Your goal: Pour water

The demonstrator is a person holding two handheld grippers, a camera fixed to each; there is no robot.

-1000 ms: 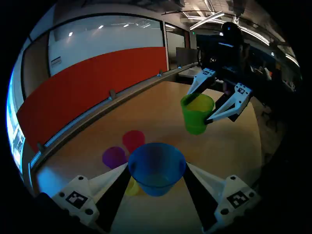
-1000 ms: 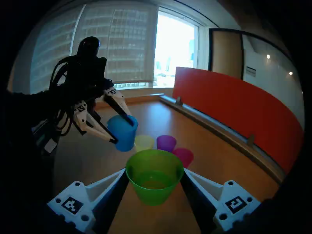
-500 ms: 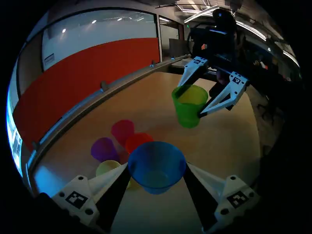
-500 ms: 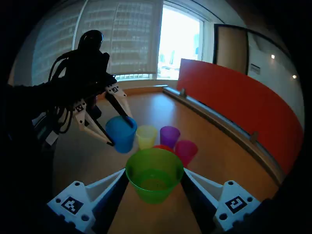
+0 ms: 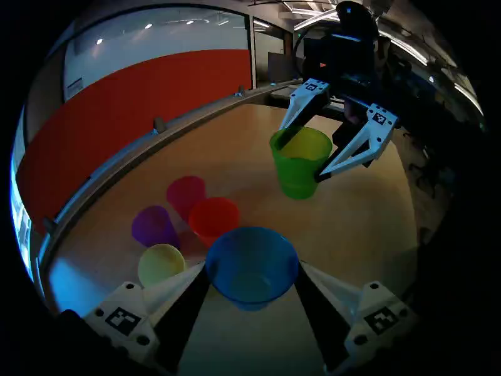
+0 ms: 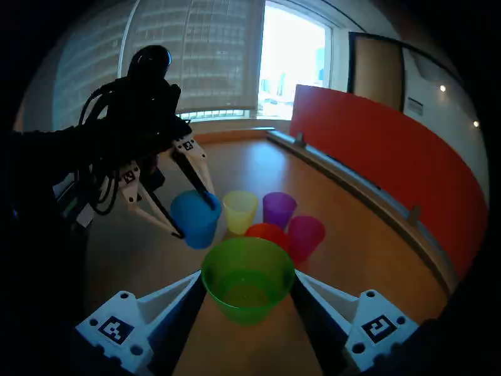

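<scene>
The left hand-held gripper (image 5: 250, 271) is closed on a blue cup (image 5: 250, 279), one finger pressed to each side of it just under the rim. In the right gripper view the same hand-held gripper (image 6: 197, 218) and blue cup (image 6: 195, 220) show farther off, the cup roughly upright, held by a person's dark-sleeved arm. The right hand-held gripper (image 6: 248, 283) grips a green cup (image 6: 247, 288) in the same way, both fingers against its sides. From the left gripper view it (image 5: 300, 160) carries the green cup (image 5: 299, 164) roughly upright. Whether either cup holds water cannot be told; the bottoms are dim.

A red cup (image 5: 213, 219) stands on the wooden surface (image 5: 366, 219) in a cluster. In the left gripper view the blue cup is just on the near side of the red cup, and the green cup is beyond the red cup and to its right, apart from it. A pink cup (image 5: 186, 193) stands just behind the red cup, a purple cup (image 5: 152, 225) beside it on the left, and a yellow cup (image 5: 160, 263) to the near left of it. A red wall panel (image 5: 125, 100) runs along the surface's edge, well beyond the red cup.
</scene>
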